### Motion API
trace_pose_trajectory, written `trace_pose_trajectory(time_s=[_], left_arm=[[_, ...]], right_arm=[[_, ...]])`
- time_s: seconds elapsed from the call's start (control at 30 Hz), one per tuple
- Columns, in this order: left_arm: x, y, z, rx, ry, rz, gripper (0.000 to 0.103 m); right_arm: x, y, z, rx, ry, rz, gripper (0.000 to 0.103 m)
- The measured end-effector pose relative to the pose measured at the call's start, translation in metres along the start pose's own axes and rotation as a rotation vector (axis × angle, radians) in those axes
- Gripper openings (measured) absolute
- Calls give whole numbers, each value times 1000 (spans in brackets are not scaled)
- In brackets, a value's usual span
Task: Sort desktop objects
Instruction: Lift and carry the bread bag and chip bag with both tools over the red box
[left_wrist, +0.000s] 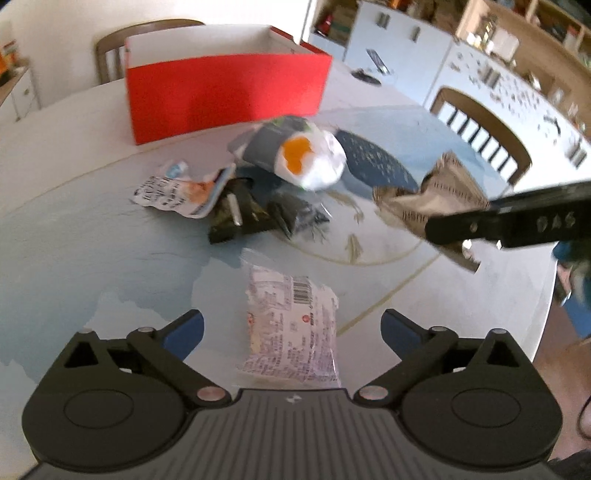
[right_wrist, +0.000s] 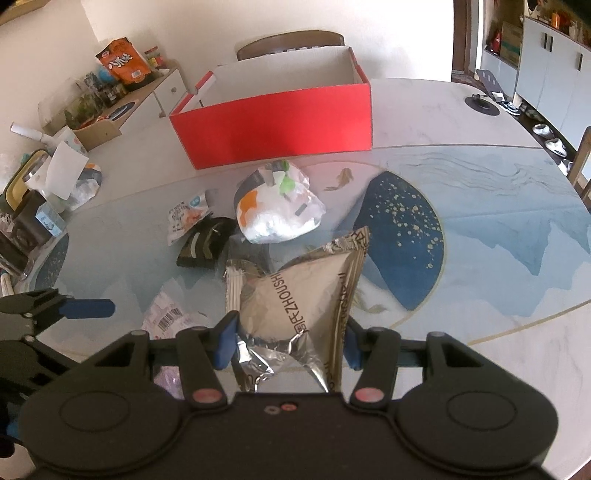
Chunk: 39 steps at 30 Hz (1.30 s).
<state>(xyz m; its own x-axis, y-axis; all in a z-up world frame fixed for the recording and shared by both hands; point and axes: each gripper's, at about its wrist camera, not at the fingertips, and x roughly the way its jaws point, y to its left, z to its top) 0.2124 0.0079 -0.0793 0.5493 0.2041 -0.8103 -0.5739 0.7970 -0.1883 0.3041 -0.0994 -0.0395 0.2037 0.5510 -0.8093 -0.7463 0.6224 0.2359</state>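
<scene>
left claw (left_wrist: 291, 328) spread wide; right claw (right_wrist: 290, 341) clamped

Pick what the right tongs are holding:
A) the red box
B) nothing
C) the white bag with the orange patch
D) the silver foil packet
D: in the right wrist view the right tongs are closed on the silver foil packet, lifted above the table, while the red box and the white bag sit beyond it, untouched.
</scene>
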Motion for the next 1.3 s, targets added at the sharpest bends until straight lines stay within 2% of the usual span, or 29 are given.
trace_pose_trajectory(time_s=[0.3,0.37,0.47,0.6,0.63,0.73,0.93,1.3], left_arm=[[23,0,-6,1,44,19,101],[23,1,-7,-3,36,32,97],[23,0,-7,8,30,52,84],[23,-1,-8,17,30,47,58],[23,-2,-8,22,31,50,57],[22,-6,-8,45,38,71,54],[8,-3,-3,-5,14,81,53],[-45,-2,33,-86,-105,64,53]], right_arm=[[-3,-6,-6,3,10,-17,55],[-3,-7,-7,5,14,-18,55],[-3,-9,-8,7,17,-20,55],[-2,-9,-9,10,19,-21,55],[-2,-9,-9,10,19,-20,55],[-2,-9,-9,13,22,-21,55],[-2,-10,-9,14,20,-20,55],[-20,4,8,13,-37,5,55]])
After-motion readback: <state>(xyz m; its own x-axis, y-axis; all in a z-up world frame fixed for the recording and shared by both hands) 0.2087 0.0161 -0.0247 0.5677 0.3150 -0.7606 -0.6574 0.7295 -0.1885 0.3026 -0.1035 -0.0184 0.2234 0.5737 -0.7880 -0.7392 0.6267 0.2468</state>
